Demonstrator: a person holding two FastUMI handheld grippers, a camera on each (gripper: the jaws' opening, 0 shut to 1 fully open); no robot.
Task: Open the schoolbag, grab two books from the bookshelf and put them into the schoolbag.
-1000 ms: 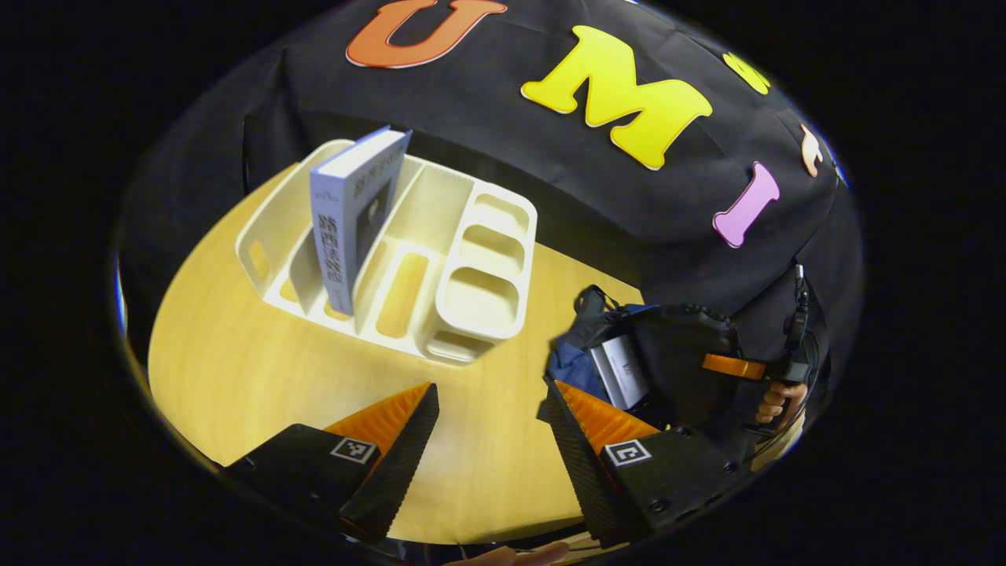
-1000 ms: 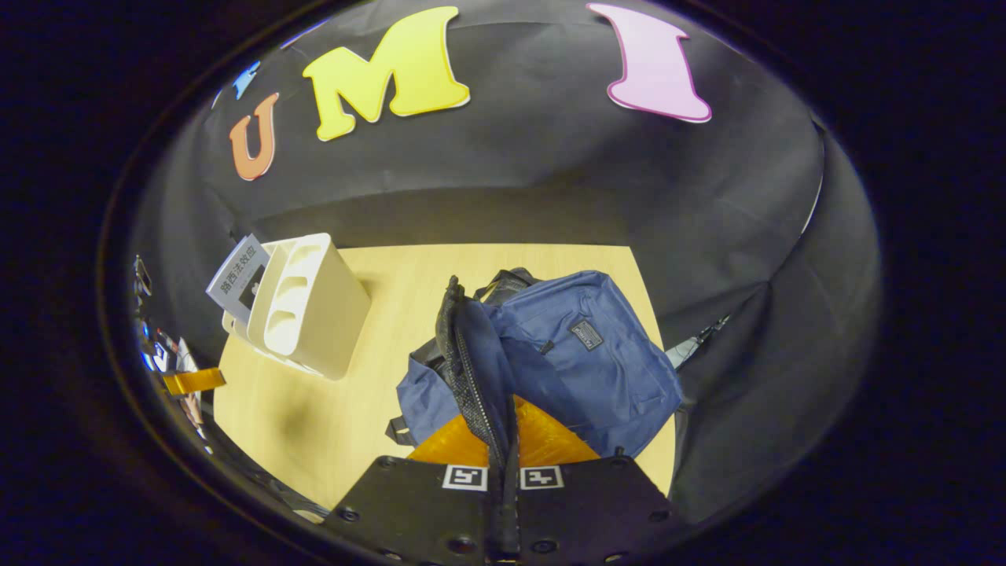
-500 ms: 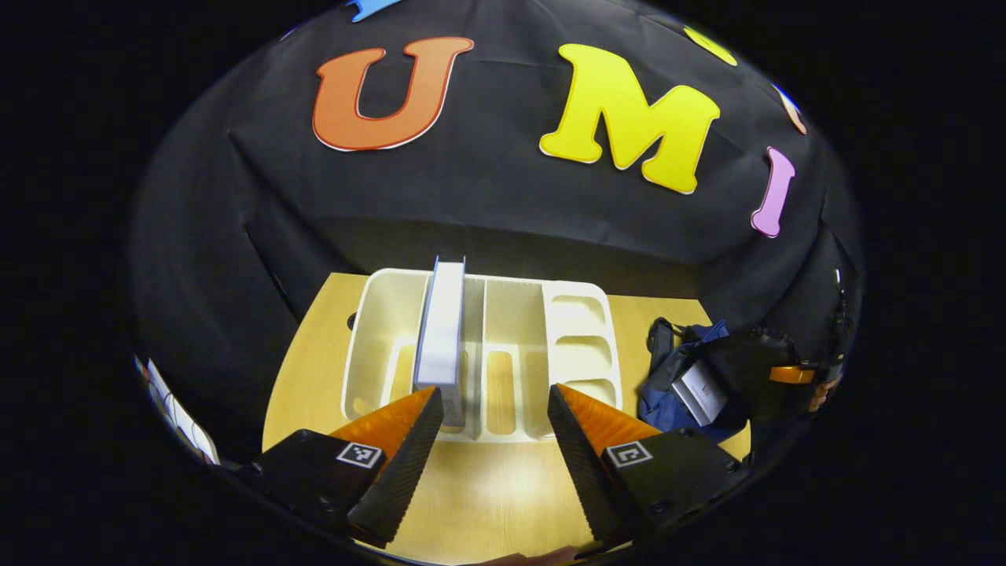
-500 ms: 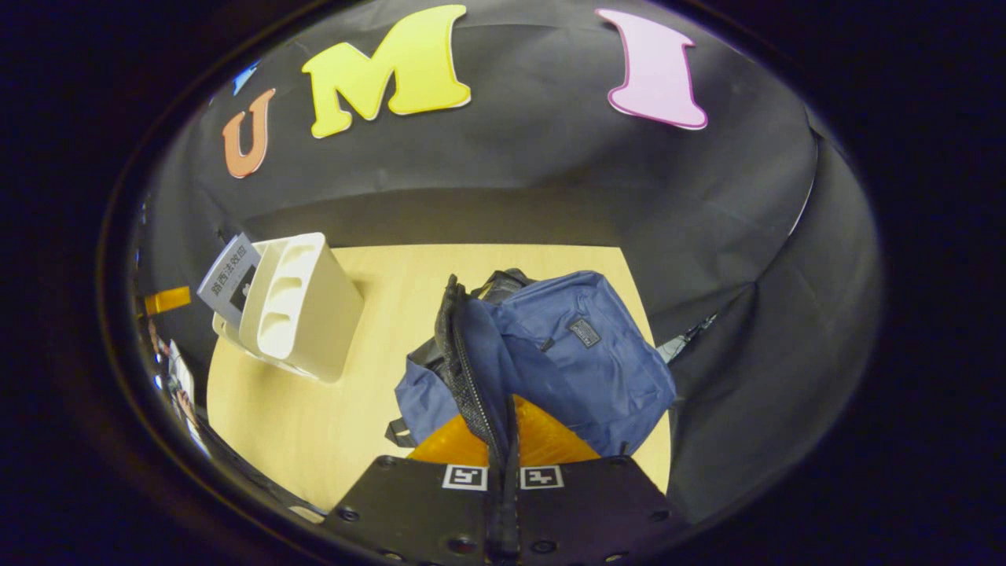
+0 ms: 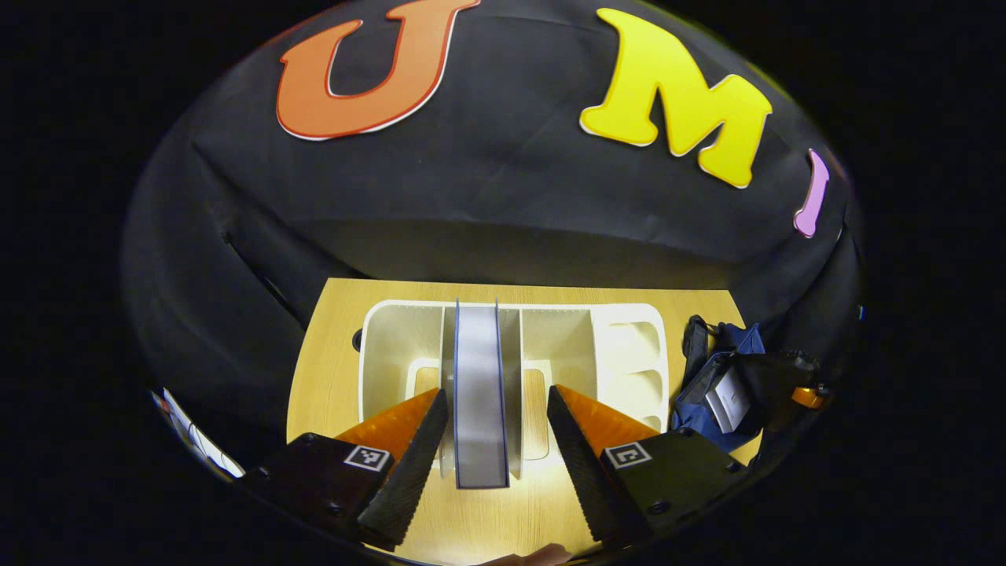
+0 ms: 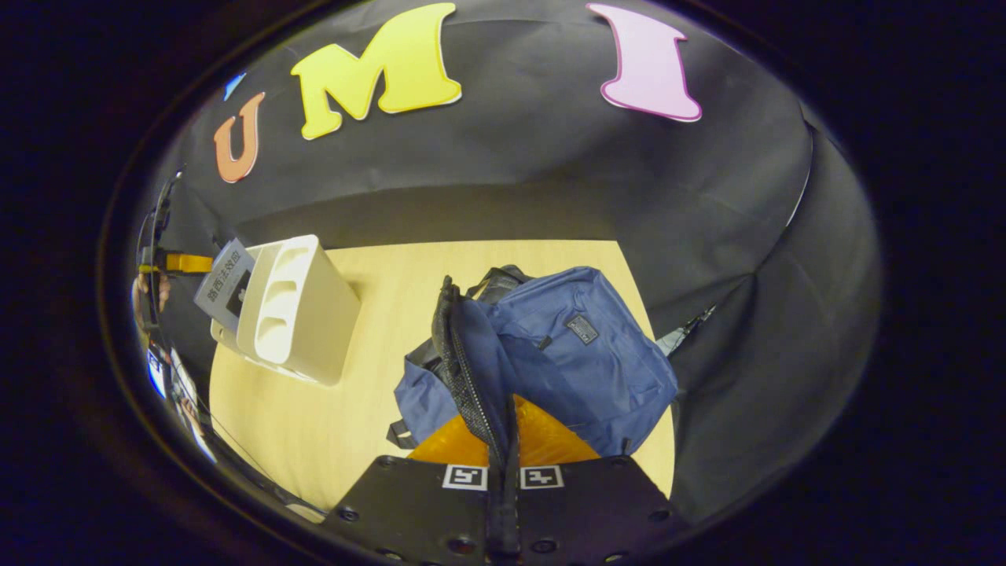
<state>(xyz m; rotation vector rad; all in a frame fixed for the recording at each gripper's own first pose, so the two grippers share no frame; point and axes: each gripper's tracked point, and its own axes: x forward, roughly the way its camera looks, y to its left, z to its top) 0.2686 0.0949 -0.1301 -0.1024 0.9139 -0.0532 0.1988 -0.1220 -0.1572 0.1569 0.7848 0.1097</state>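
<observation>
One book stands between the spread fingers of the left gripper, spine toward the camera, upright in a slot of the white bookshelf. The fingers flank it on both sides without touching it; the gap on the gripper's right side looks somewhat wider than on its left. The book's long axis runs up and down and its covers lie parallel to the fingers, so my judgement is that a squeeze from here would take it across its thickness, and a straight lift would bring it out of the slot.

Beyond the shelf's right end, on the same desk, lies the blue schoolbag, with a pale book showing in its mouth, so one of the two seems already stowed.

In the right gripper view, the right gripper is clenched on the schoolbag's zipped edge, holding that flap up so the mouth stays open. Farther left stands the bookshelf, the book leaning out behind it, well apart from this gripper. The left gripper is plainly the nearer to the book.
</observation>
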